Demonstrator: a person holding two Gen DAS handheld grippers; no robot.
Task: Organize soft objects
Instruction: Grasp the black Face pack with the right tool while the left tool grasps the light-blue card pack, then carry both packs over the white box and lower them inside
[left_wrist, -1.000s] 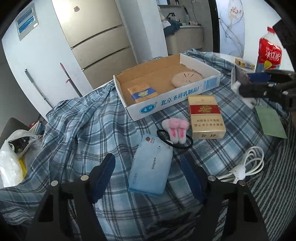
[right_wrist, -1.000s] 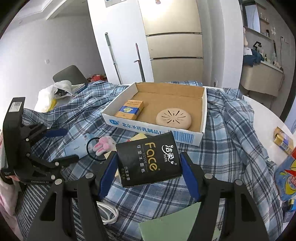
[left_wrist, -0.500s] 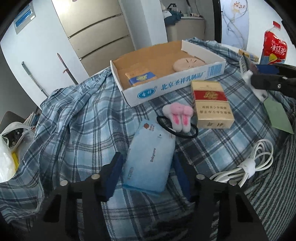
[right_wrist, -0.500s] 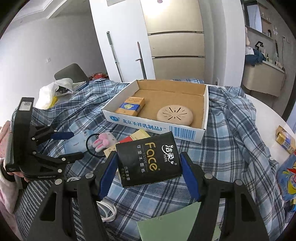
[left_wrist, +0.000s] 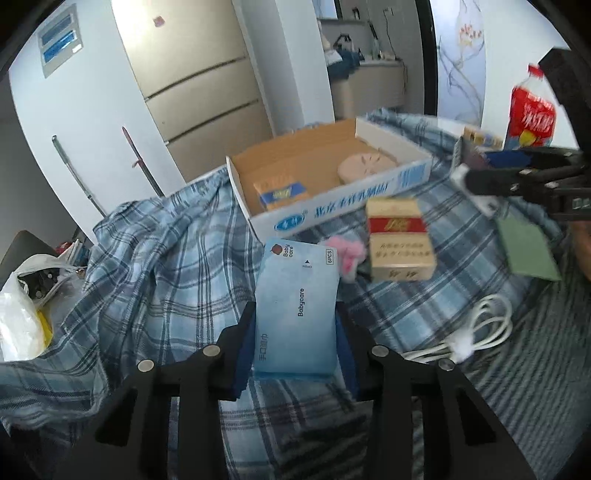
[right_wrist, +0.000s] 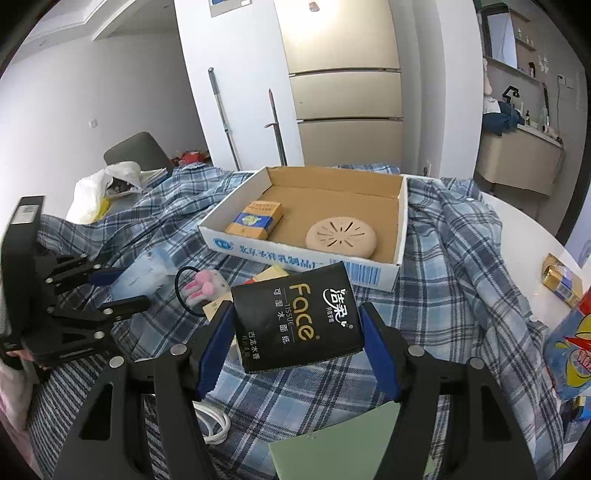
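Blue pads on the left gripper (left_wrist: 295, 347) are clamped against both long sides of the pale blue Babycare wipes pack (left_wrist: 297, 310); the pack is lifted, its long axis running straight ahead along the fingers and pointing at the cardboard tray (left_wrist: 332, 206); over on the other side, the right gripper (right_wrist: 297, 343) is clenched on the black Face tissue pack (right_wrist: 295, 317), held flat and clear of the cloth, long axis likewise running forward, and tilted slightly. The tray (right_wrist: 291, 254) lies dead ahead of both tools; in the right wrist view its near wall sits just beyond the black pack's far edge, so the right hand looks the nearer of the two, and I'd judge it drops first; the left has the pink bunny hair tie (left_wrist: 347, 254) and the red-and-gold carton (left_wrist: 399, 240) between it and the tray wall, so it needs to carry over those. Counting now: two soft packs, one in each gripper; one tray; inside it one small orange-and-blue box (right_wrist: 255, 219) and one round beige vented disc (right_wrist: 341, 236); on the plaid cloth (left_wrist: 155, 266), one hair tie, one carton, one coiled white cable (left_wrist: 476, 332), one green card (left_wrist: 528, 247).
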